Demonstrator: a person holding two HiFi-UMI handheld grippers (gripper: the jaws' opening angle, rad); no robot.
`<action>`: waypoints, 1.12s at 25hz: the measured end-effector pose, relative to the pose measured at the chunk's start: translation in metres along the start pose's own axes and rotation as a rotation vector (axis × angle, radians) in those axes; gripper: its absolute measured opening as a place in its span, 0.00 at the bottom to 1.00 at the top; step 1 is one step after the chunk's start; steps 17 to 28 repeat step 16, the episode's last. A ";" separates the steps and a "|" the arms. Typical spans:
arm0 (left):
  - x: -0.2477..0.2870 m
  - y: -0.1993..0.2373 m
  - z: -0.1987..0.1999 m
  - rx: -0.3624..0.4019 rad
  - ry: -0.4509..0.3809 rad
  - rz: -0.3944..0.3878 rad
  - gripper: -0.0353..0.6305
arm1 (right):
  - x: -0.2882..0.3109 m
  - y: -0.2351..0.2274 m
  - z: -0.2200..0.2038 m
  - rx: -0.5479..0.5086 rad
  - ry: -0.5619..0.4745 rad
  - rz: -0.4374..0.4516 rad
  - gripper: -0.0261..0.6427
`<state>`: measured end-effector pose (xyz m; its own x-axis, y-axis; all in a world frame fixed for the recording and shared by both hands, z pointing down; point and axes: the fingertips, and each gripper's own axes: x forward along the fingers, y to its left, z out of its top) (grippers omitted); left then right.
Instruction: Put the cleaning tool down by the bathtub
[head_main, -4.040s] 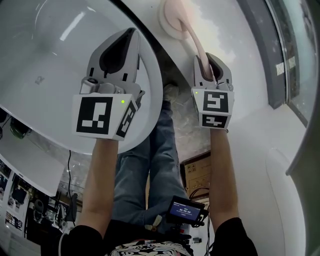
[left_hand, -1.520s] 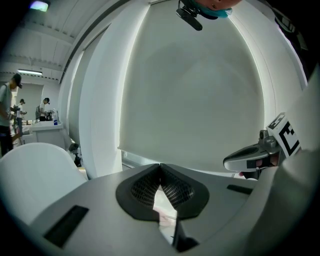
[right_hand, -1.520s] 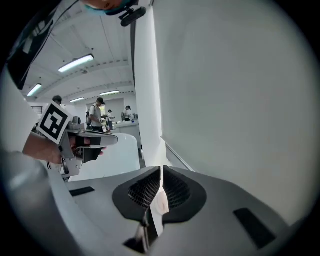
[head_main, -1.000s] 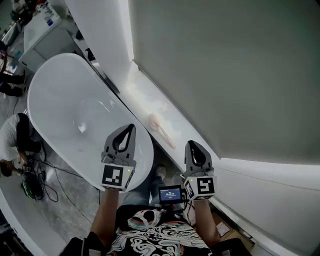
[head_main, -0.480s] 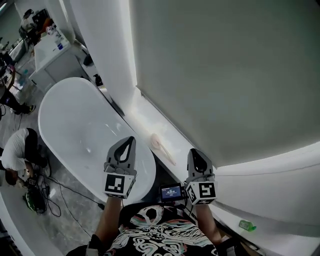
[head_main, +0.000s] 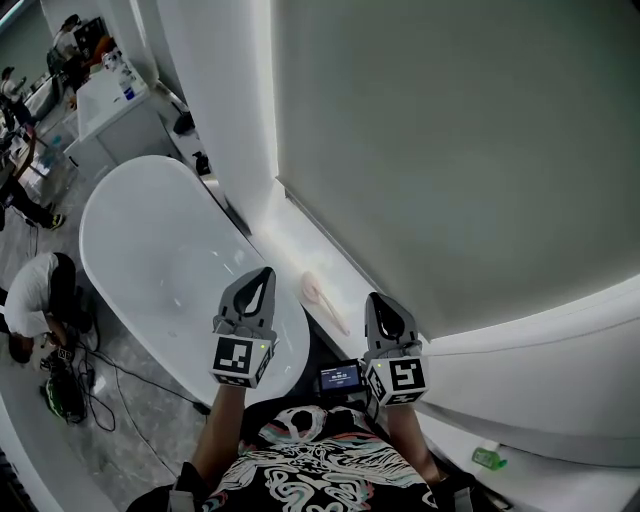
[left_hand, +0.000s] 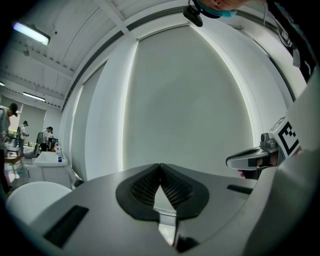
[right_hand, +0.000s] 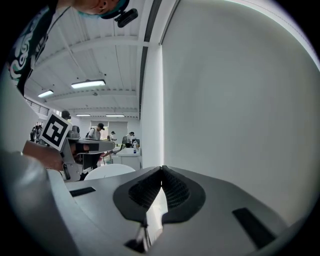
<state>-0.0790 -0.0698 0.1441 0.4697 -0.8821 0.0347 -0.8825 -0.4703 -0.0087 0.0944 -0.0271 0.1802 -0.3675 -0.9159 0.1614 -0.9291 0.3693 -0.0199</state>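
Cleaning tool (head_main: 322, 300) is laid on the ledge (head_main: 283, 240) just beside the bathtub (head_main: 150, 250). The placing is judged done, so the left gripper (head_main: 262, 273) and right gripper (head_main: 379, 301) are held clear. Left fingers are pressed together empty; right fingers have just closed on nothing.

Ahead of you stands a broad grey wall panel (head_main: 450, 150), a bright light strip (head_main: 270, 100) down its left edge beside a white pillar (head_main: 220, 90). The white bathtub (head_main: 150, 250) sits on a grey marbled floor (head_main: 140, 410); tube lights (right_hand: 87, 84) hang under the white ceiling (right_hand: 115, 55).
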 end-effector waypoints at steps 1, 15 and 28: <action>0.001 0.001 0.002 -0.001 -0.003 0.002 0.08 | 0.001 0.000 0.002 -0.001 0.000 0.003 0.08; 0.021 -0.004 0.000 -0.010 0.001 -0.031 0.08 | 0.010 -0.012 0.008 -0.011 0.002 -0.010 0.08; 0.023 -0.006 0.001 -0.014 -0.008 -0.034 0.08 | 0.010 -0.014 0.008 -0.012 0.002 -0.011 0.08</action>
